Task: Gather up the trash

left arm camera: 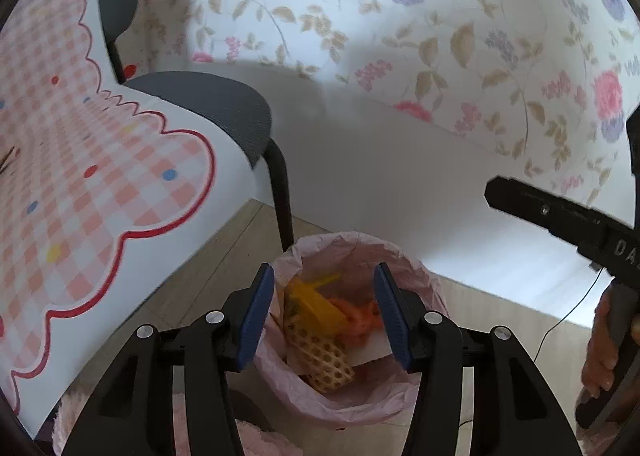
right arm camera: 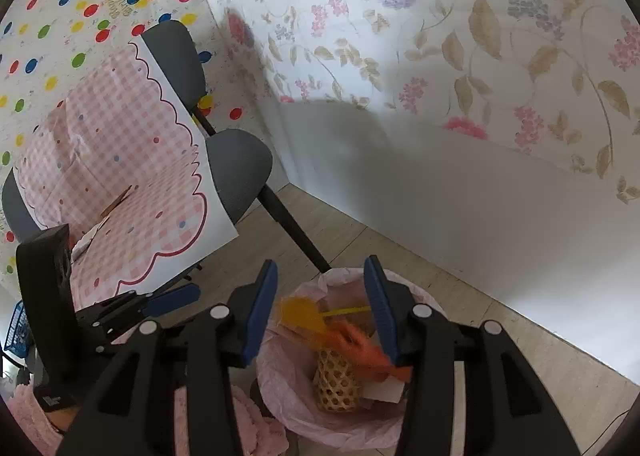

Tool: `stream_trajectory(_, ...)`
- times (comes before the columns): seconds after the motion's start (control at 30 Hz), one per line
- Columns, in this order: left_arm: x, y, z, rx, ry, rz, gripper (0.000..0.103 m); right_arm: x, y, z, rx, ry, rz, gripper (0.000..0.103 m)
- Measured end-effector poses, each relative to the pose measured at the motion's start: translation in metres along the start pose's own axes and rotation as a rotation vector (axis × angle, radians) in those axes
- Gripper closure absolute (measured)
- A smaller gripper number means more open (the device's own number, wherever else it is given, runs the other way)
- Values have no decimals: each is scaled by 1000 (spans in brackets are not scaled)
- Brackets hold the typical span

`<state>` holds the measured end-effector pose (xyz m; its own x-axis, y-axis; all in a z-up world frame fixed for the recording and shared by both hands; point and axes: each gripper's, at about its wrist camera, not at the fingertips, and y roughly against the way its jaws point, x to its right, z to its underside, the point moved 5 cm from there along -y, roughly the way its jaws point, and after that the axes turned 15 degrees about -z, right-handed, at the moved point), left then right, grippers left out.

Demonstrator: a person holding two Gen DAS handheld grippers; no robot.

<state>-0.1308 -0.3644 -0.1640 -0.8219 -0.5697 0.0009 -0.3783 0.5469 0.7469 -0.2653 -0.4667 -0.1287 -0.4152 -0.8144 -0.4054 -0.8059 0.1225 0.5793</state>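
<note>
1. Pink-lined bin on the floor beneath both tongs, light enough to tip if knocked
2. Left gripper released, empty
3. Right gripper released, orange and yellow trash blurred, possibly snagging the rim

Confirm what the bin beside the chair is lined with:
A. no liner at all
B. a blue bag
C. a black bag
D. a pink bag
D. The bin has a crinkled pale pink bag folded over its rim, with a yellow piece, orange netting and a tan foam mesh sleeve lying inside; the right wrist view shows the same pink liner.
</note>
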Motion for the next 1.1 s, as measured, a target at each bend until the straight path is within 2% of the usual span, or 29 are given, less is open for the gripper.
stream_trajectory(0.2,-24,21,-8,38,60,-13,49,-7,0,-4,2,18,-5,58)
stream_trajectory(0.4,-58,48,-6,66,120,-76,49,-31,2,-9,4,63,-20,58)
stream_trajectory(0.43,-65,53,-4,68,131,-90,48,-36,2,-10,4,73,-25,58)
stream_trajectory(0.5,-78,62,0,76,155,-102,39,-47,-1,-12,0,92,-38,58)
stream_trajectory(0.6,-100,78,6,92,203,-114,39,-66,-10,-14,-12,123,-65,58)
stream_trajectory(0.83,-164,104,20,134,287,-262,37,-118,-48,-25,-56,219,-137,58)
stream_trajectory(1.0,-221,111,34,114,368,-397,37,-164,-82,-37,-89,287,-208,58)
stream_trajectory(1.1,-261,116,44,103,422,-474,37,-192,-103,-39,-119,326,-249,55)
